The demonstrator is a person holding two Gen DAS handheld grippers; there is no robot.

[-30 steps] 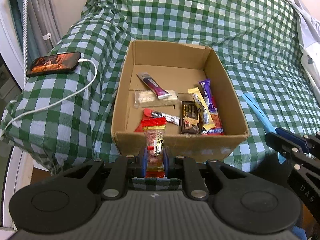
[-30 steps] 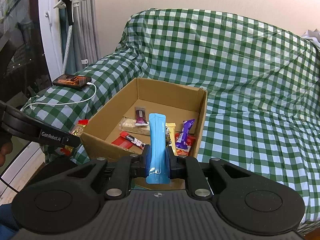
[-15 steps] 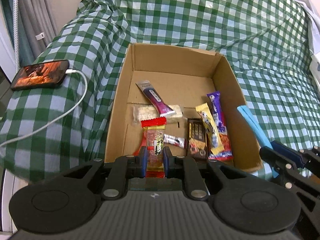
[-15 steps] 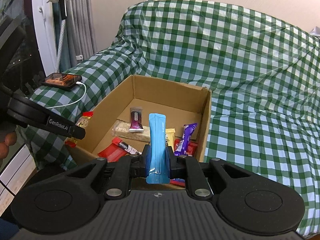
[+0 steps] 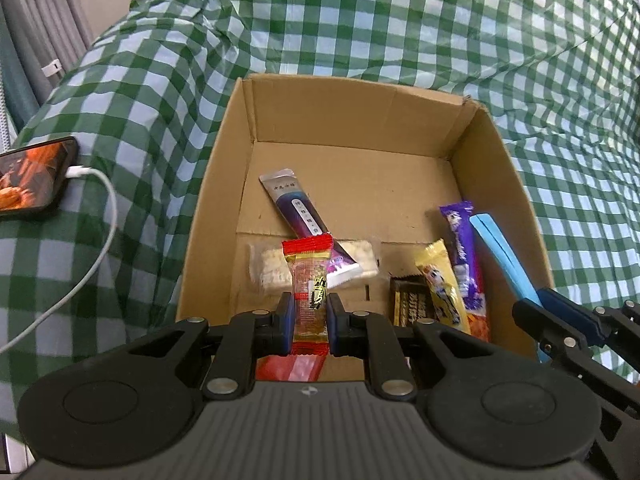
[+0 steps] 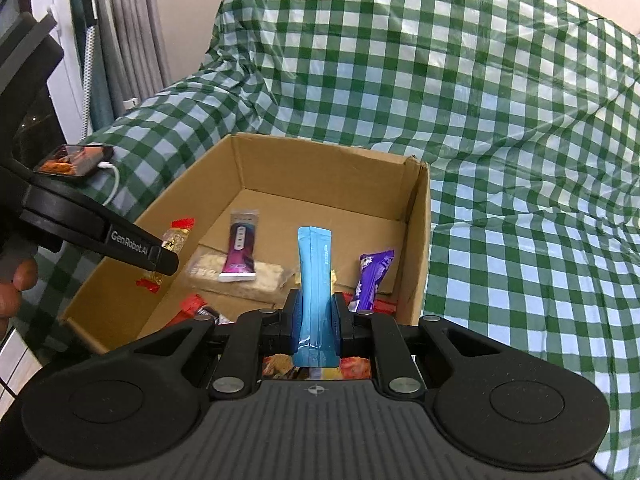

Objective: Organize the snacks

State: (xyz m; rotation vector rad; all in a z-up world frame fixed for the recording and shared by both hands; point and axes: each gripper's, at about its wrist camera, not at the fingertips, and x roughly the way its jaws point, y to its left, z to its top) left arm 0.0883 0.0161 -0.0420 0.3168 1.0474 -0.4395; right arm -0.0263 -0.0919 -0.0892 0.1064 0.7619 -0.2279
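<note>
One cardboard box (image 5: pixel 224 184), one phone (image 5: pixel 28 176), two hand-held grippers, at least nine snack packets

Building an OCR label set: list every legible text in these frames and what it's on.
"GenRobot.AI": white lettering on the black finger of the left claw.
"1": small white tag on the grey curtain.
Print on the red-and-gold snack wrapper, purple-grey sachet, blue stick pack, and other wrappers: too blurred to read.

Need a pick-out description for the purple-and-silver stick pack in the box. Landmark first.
Find the open cardboard box on the green checked sofa cover. Left of the middle of its floor, a slim purple-and-silver stick pack lies diagonally, its lower end resting on a pale, clear-wrapped bar. The other purple wrapper is wider and lies by the right wall.
</note>
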